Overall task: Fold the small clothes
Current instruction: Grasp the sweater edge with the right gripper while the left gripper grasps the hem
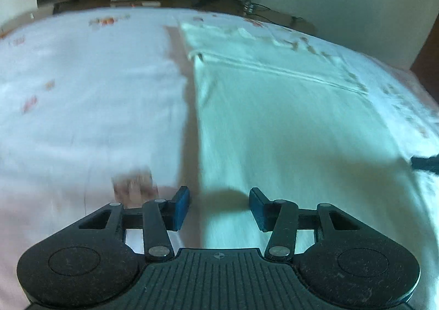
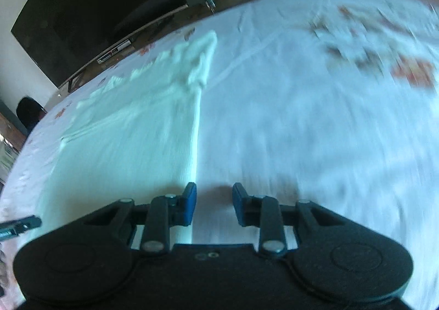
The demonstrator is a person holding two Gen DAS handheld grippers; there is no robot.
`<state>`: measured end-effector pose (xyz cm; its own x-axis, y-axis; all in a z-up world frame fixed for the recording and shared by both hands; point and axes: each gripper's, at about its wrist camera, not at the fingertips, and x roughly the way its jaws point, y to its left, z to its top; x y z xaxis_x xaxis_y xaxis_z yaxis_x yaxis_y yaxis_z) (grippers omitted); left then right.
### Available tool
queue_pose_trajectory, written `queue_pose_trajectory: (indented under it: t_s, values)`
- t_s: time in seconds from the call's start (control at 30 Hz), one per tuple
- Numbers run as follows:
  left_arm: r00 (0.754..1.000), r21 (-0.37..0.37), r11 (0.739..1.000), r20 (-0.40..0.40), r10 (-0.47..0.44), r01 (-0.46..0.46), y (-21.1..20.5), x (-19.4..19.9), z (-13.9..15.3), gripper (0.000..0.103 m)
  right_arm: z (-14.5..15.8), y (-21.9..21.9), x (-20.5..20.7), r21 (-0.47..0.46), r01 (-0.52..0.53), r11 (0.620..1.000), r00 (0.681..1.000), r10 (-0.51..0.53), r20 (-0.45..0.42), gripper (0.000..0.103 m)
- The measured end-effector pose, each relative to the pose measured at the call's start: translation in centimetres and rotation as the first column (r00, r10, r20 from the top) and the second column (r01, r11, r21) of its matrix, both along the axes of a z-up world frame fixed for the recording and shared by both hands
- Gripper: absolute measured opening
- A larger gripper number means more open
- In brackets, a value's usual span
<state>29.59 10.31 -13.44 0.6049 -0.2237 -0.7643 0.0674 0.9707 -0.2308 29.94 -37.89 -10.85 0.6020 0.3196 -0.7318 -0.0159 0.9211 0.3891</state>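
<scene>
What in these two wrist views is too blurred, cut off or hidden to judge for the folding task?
- Garment: type and fold state unclear; both views are motion-blurred.
- Its near hem: hidden behind the left gripper body in the left view.
- Right gripper: no cloth visibly pinched between its blue pads.
- Bedsheet print: smeared in both views.
- Dark object: cut off by the right edge.

The left hand-held gripper (image 1: 219, 207) is matte black plastic: two rounded lobes with embossed circles, a ribbed centre plate bearing a small crosshair mark, silver pivot pins on linked arms, and blue ridged pads (image 1: 181, 207). The right hand-held gripper (image 2: 214, 204) matches it, though its centre plate is smooth with two small screws.
</scene>
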Motion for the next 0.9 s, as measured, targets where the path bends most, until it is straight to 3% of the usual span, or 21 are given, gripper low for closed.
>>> queue_pose_trajectory:
  t_s: [0.17, 0.27, 0.53, 0.63, 0.73, 0.9]
  values:
    - [1.000, -0.151, 0.988, -0.025, -0.014, 0.010, 1.3, -4.3, -0.6, 0.049, 0.1, -0.4, -6.5, 0.055, 0.049, 0.997, 0.998, -0.046, -0.051, 0.030]
    - [0.999, -0.266, 0.964, -0.049, -0.011, -0.003, 2.1, -7.6, -1.2, 0.049, 0.0, -0.2, -9.7, 0.082, 0.053, 0.995, 0.996, -0.046, -0.082, 0.031]
    - [0.997, -0.488, 0.872, -0.075, 0.001, -0.038, 3.3, -13.1, -3.5, 0.049, -0.6, 0.9, -15.7, 0.186, 0.058, 0.981, 0.990, -0.033, -0.135, 0.031]
    - [0.996, -0.578, 0.814, -0.085, 0.004, -0.052, 3.5, -14.1, -4.7, 0.049, -0.8, 1.2, -16.9, 0.231, 0.071, 0.970, 0.989, -0.039, -0.143, 0.031]
    - [0.996, -0.611, 0.788, -0.089, 0.028, -0.077, 3.5, -14.0, -5.4, 0.049, -1.2, 0.7, -17.5, 0.297, 0.104, 0.949, 0.986, -0.060, -0.154, 0.031]
    - [0.996, -0.600, 0.797, -0.078, 0.031, -0.072, 2.7, -12.8, -5.4, 0.049, -2.2, 0.0, -17.3, 0.368, 0.135, 0.920, 0.984, -0.080, -0.159, 0.029]
